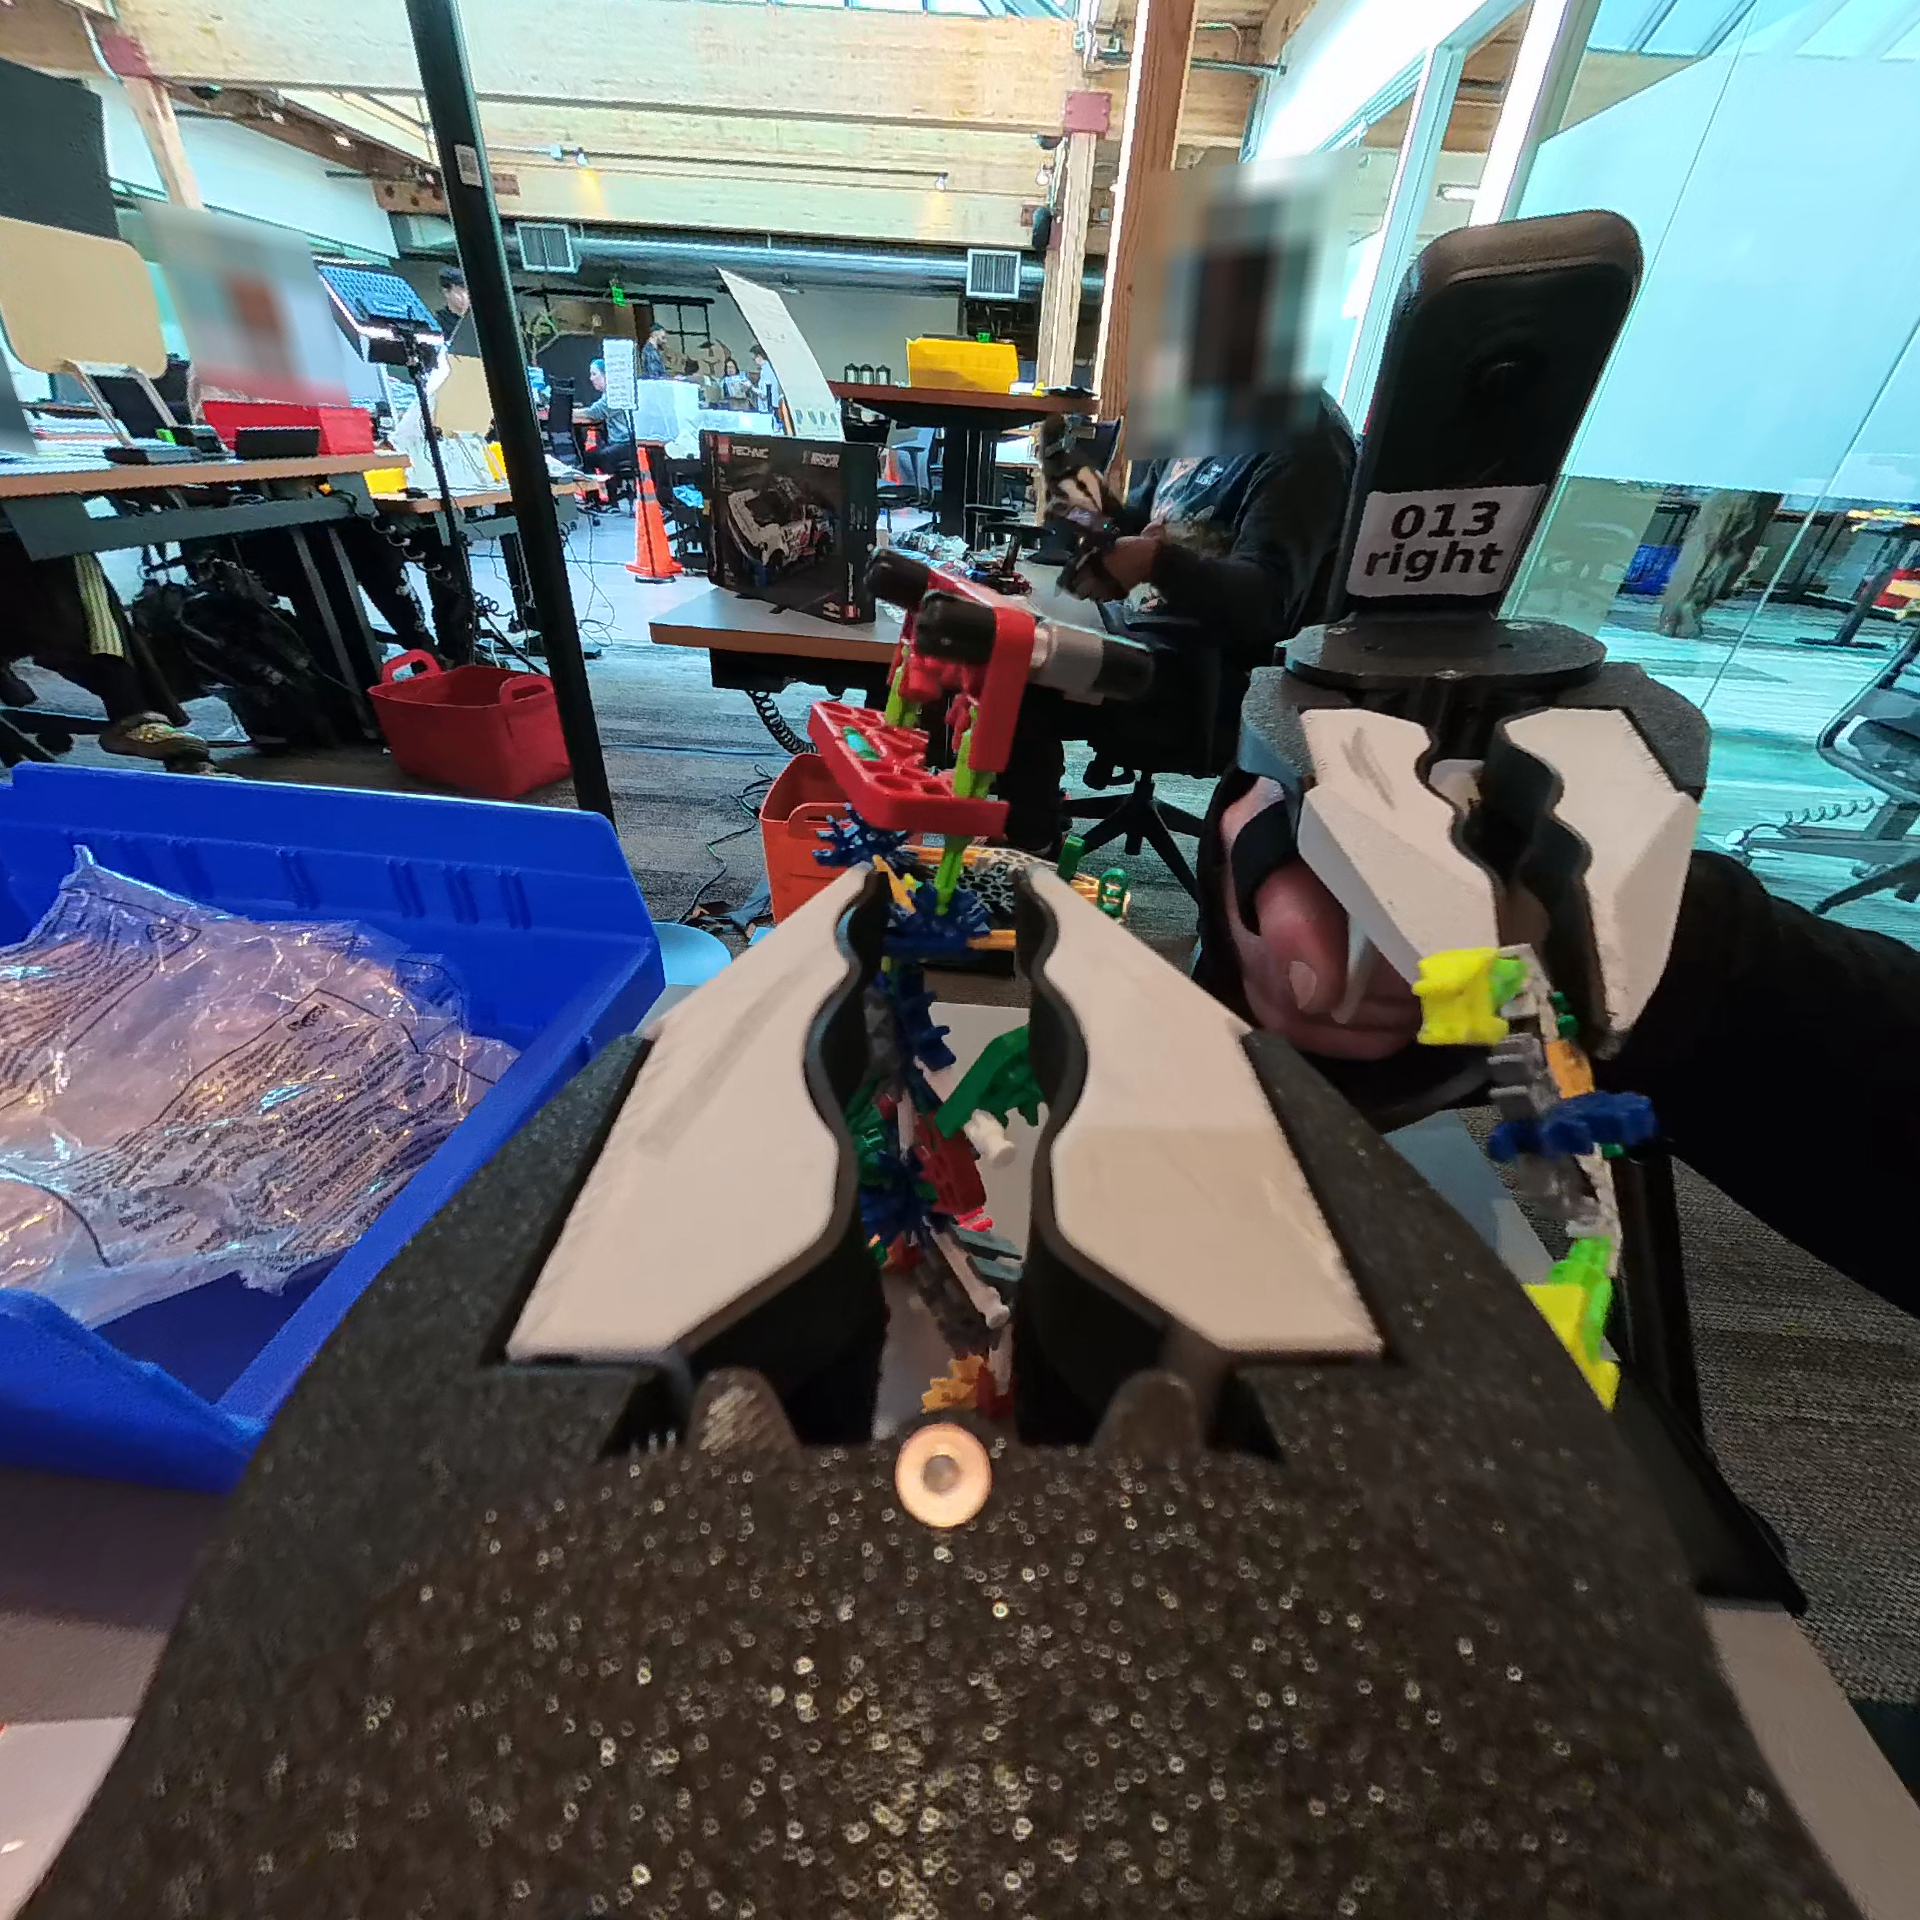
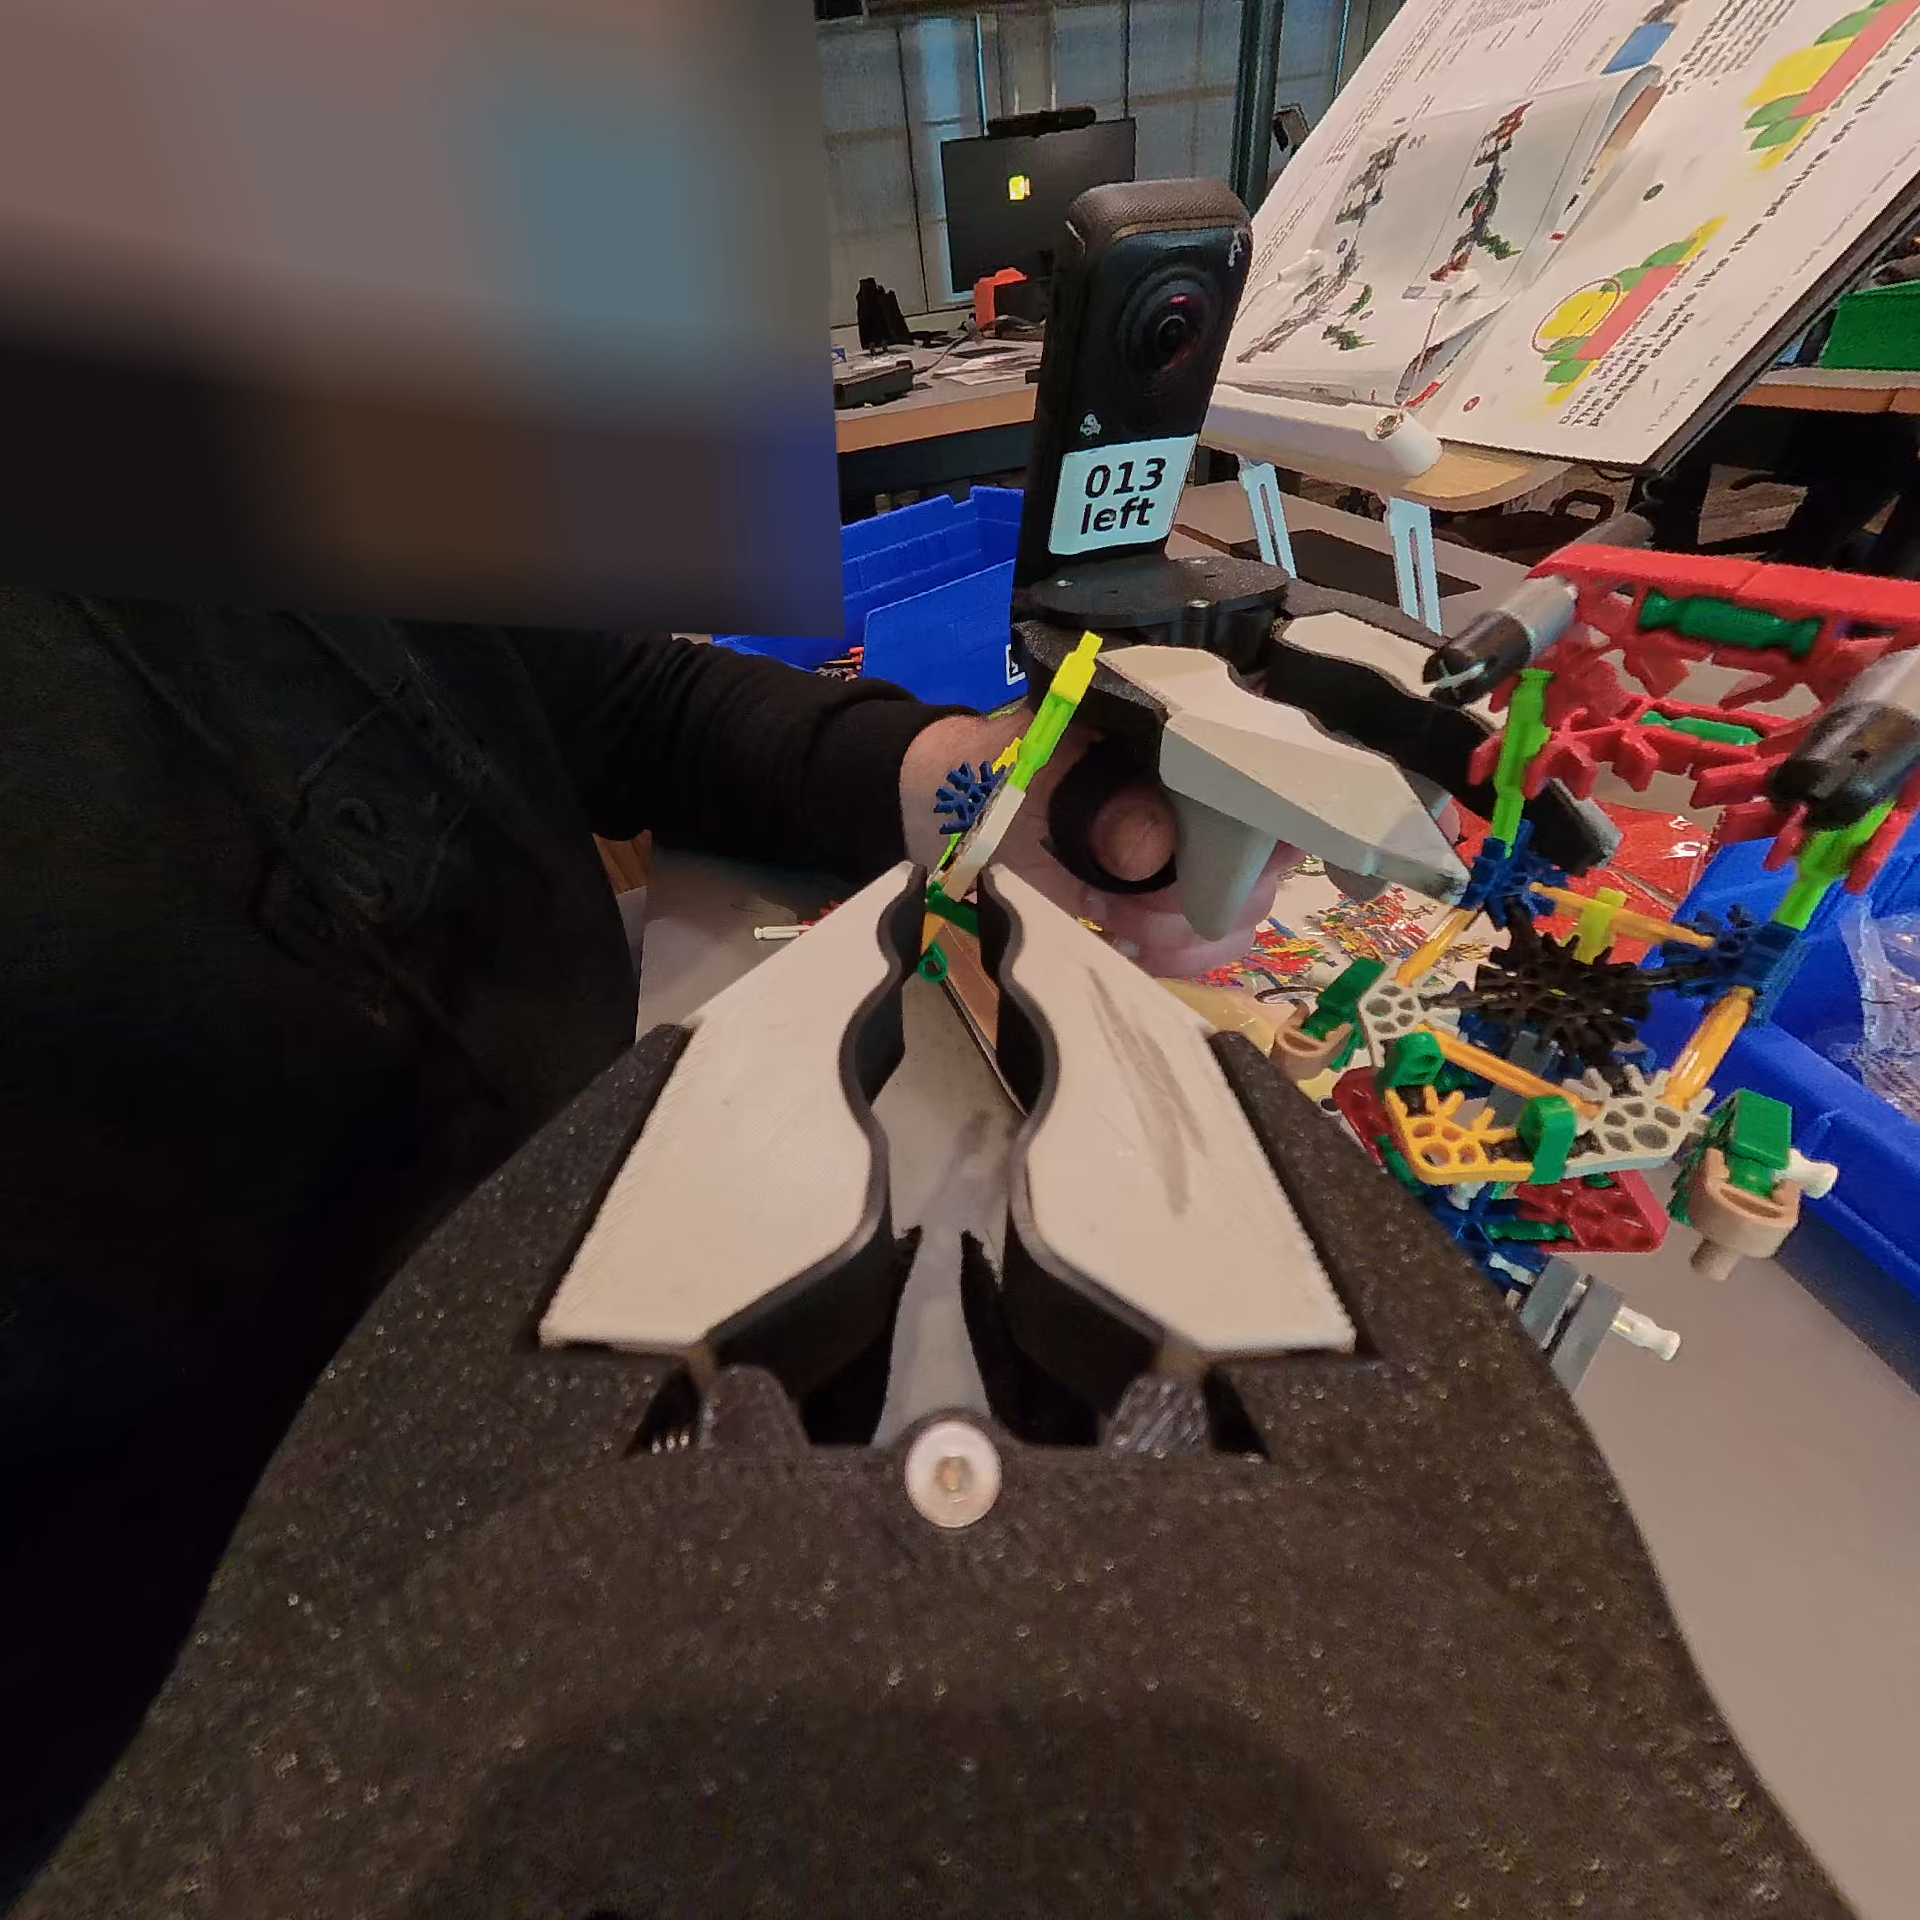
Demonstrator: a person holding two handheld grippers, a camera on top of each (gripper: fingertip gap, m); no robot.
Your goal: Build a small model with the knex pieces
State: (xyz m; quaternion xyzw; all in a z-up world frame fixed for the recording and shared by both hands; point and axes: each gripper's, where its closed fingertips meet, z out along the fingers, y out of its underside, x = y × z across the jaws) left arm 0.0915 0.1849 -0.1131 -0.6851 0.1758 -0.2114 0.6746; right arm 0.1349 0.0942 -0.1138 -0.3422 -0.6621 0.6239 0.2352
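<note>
Left gripper (image 1: 945, 894), frame centre: clamped on multicoloured rod-and-connector model (image 1: 914, 1049). Right gripper (image 2: 951, 883), frame centre: clamped on small rod assembly (image 2: 1013, 769). Blue bin (image 1: 343, 862) on counter, frame left.

The left tool (image 1: 940, 883) grips the large model (image 1: 914, 1039) of coloured plastic rods and connectors: blue snowflake pieces sit between its tips, and a red panel top (image 1: 883, 758) with black-and-grey cylinders stands above them. In the right wrist view the model (image 2: 1538, 997) shows a black wheel connector at centre, with yellow rods and green clips about it, held clear of the worktop (image 2: 1745, 1507). The right tool (image 2: 954, 883) pinches a slim strip (image 2: 1013, 790) of lime, white and blue pieces, tilted, its lime end up.
</note>
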